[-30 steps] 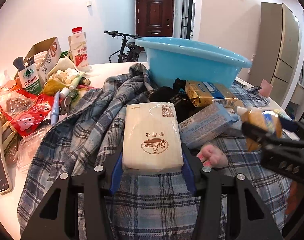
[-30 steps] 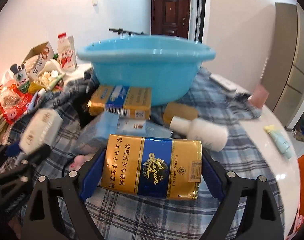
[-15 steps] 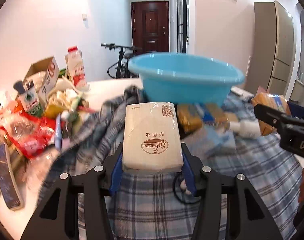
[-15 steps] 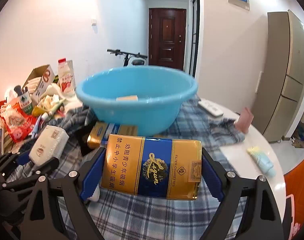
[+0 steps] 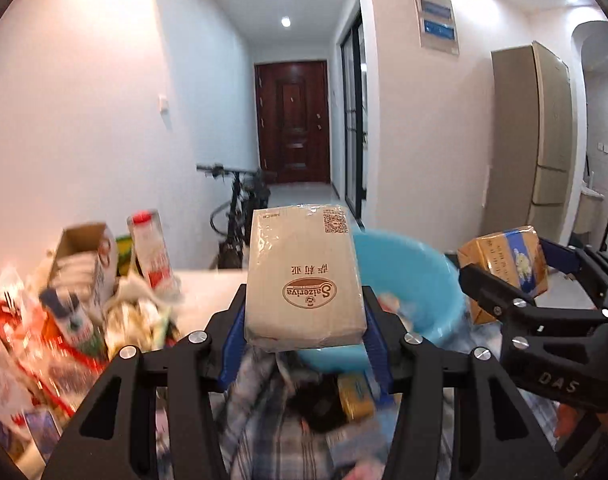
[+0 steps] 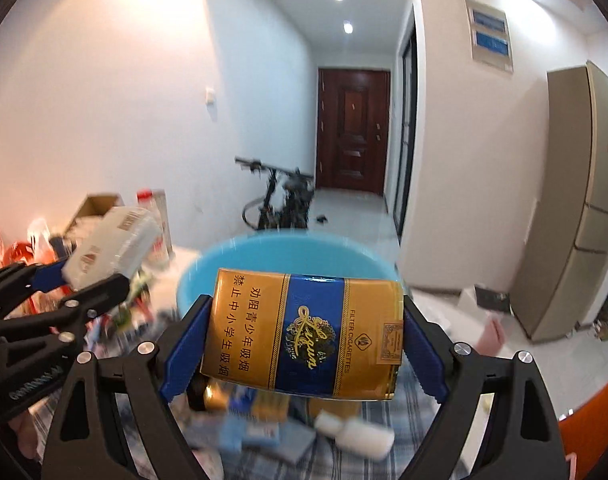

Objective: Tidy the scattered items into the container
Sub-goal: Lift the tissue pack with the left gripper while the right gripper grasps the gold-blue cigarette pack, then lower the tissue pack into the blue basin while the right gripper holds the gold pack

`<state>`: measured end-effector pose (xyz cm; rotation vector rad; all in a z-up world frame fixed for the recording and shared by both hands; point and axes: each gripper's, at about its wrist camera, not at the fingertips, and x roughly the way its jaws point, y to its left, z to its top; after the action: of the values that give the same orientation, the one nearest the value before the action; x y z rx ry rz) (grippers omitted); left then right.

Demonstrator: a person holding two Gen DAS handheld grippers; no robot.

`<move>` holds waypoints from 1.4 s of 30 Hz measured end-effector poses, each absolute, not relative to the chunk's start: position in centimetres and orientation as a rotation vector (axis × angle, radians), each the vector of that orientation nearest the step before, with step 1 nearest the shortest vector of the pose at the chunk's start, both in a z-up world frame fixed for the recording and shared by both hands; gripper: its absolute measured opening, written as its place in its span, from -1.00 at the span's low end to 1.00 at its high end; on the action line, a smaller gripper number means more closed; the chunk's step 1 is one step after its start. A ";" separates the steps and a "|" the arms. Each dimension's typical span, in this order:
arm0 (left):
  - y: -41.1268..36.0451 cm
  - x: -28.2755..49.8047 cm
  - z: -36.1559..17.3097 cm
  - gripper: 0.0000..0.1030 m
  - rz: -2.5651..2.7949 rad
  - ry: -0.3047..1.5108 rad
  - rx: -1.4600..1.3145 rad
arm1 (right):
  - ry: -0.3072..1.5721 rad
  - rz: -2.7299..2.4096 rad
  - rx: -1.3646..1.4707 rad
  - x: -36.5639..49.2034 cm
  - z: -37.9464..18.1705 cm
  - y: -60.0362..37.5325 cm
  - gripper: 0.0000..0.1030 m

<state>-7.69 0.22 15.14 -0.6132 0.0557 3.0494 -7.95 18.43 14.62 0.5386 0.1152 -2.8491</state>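
My left gripper is shut on a white tissue pack and holds it high, just in front of the blue basin. My right gripper is shut on a gold and blue cigarette carton, raised in front of the basin. The right gripper with its carton shows at the right of the left wrist view. The left gripper with the tissue pack shows at the left of the right wrist view.
A plaid cloth lies below with a second gold carton, a white bottle and blue packs. A milk bottle, a cardboard box and snack bags crowd the left.
Both grippers have risen from the cloth with their loads and moved toward the basin, which now sits lower in both views. The scene below is motion blurred.
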 end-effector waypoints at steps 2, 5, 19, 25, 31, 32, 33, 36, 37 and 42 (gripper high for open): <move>0.0 -8.8 16.6 -0.03 3.058 0.038 -0.574 | 0.126 -2.861 0.485 -8.4 16.3 18.2 0.75; -0.5 -10.6 18.1 -0.03 3.060 0.002 -0.535 | 0.132 -2.870 0.424 -9.4 18.5 17.9 0.75; -1.3 -19.2 15.6 -0.03 3.019 -0.030 -0.644 | 0.107 -2.883 0.464 -16.8 18.1 15.8 0.75; -0.9 -20.5 14.3 -0.03 3.020 -0.014 -0.699 | 0.146 -2.884 0.555 -19.6 16.0 15.3 0.75; -0.2 -21.2 13.8 -0.03 2.988 -0.016 -0.724 | 0.145 -2.884 0.595 -20.8 15.3 15.6 0.75; -0.1 -21.3 13.7 -0.03 2.989 -0.005 -0.728 | 0.147 -2.886 0.598 -20.8 15.4 15.7 0.75; 0.0 -21.4 13.6 -0.03 2.991 0.003 -0.734 | 0.151 -2.890 0.600 -20.7 15.3 15.7 0.75; 0.1 -21.6 13.3 -0.03 2.983 0.006 -0.748 | 0.152 -2.891 0.604 -20.8 15.3 15.8 0.75; 0.2 -21.7 13.2 -0.03 2.984 0.008 -0.751 | 0.152 -2.891 0.604 -20.7 15.3 15.9 0.75; 0.0 -22.0 13.0 -0.03 2.994 0.020 -0.763 | 0.151 -2.888 0.613 -20.9 15.4 16.2 0.75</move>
<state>-21.99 -0.03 12.96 -0.7633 0.0196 2.9944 -20.90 16.19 15.39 0.6129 0.1506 -2.8885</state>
